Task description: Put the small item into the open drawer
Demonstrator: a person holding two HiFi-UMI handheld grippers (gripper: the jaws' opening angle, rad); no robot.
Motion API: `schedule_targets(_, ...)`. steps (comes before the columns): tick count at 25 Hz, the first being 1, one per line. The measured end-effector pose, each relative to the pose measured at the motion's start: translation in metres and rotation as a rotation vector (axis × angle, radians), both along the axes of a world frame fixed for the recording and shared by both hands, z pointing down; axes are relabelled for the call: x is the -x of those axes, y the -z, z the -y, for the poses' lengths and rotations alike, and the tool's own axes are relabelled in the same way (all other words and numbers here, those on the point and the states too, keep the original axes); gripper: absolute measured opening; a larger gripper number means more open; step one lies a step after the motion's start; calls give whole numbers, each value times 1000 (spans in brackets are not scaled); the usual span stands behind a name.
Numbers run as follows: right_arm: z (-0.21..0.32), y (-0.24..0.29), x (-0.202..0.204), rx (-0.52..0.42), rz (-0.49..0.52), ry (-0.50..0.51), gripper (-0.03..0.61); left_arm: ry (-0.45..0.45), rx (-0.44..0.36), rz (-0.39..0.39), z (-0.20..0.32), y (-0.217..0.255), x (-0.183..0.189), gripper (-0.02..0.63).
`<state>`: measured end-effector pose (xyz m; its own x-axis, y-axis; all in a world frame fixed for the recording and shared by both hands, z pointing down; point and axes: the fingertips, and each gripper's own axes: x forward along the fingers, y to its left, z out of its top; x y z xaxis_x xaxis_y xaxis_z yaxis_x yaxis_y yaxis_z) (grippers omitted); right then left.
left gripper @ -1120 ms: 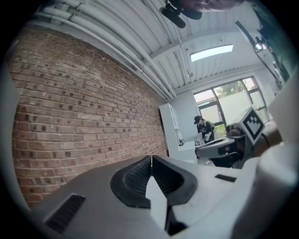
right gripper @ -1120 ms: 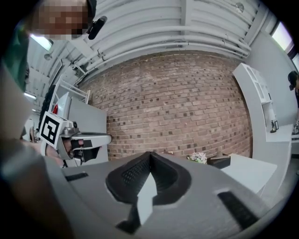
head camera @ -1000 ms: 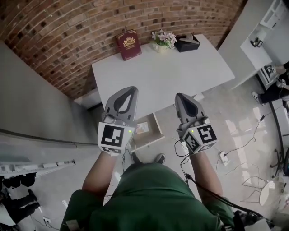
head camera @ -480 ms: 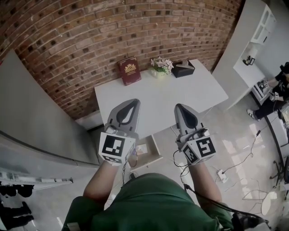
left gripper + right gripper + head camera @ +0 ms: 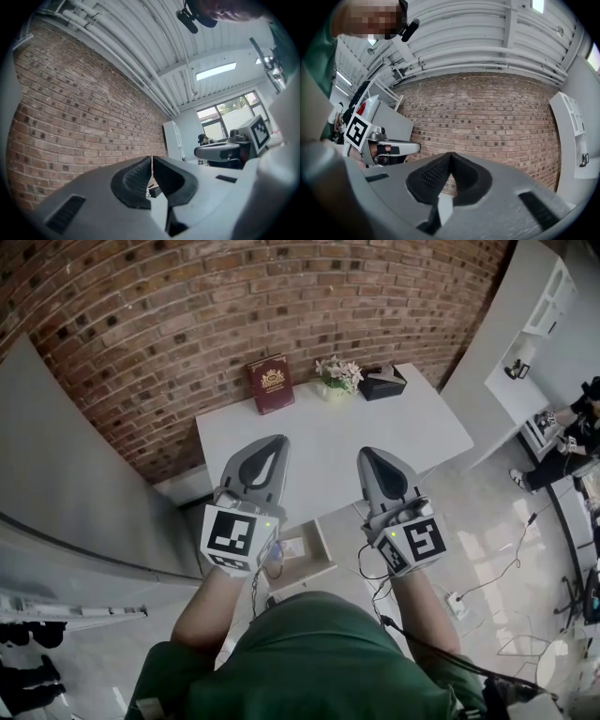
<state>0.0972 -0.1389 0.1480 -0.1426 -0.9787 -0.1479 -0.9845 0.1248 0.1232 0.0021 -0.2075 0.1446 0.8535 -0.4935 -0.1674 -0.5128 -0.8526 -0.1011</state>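
Note:
In the head view both grippers are held up side by side above the white table (image 5: 328,442), tips pointing toward the brick wall. My left gripper (image 5: 273,441) is shut with nothing in it; in its own view the left gripper (image 5: 151,158) shows pads meeting. My right gripper (image 5: 366,455) is shut and empty too, and the right gripper (image 5: 450,155) points at brick wall. Below the table's front edge an open drawer (image 5: 302,554) juts out, with a small flat item inside. Its contents are partly hidden by my left gripper.
On the table's far edge stand a dark red book (image 5: 269,382), a small flower pot (image 5: 336,376) and a black box (image 5: 384,382). A grey partition (image 5: 66,474) is at the left. Cables and a power strip (image 5: 454,599) lie on the floor at the right.
The view has shifted so the table sits further from me and more brick wall shows. Both grippers stayed shut and raised, drifting slightly downward in the frame.

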Motion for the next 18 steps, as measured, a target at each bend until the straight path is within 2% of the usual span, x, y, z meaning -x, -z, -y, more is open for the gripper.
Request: schedule_targets(18,13,-15,1,29,28,3,3,-5,34,16,15,-16,-1,12)
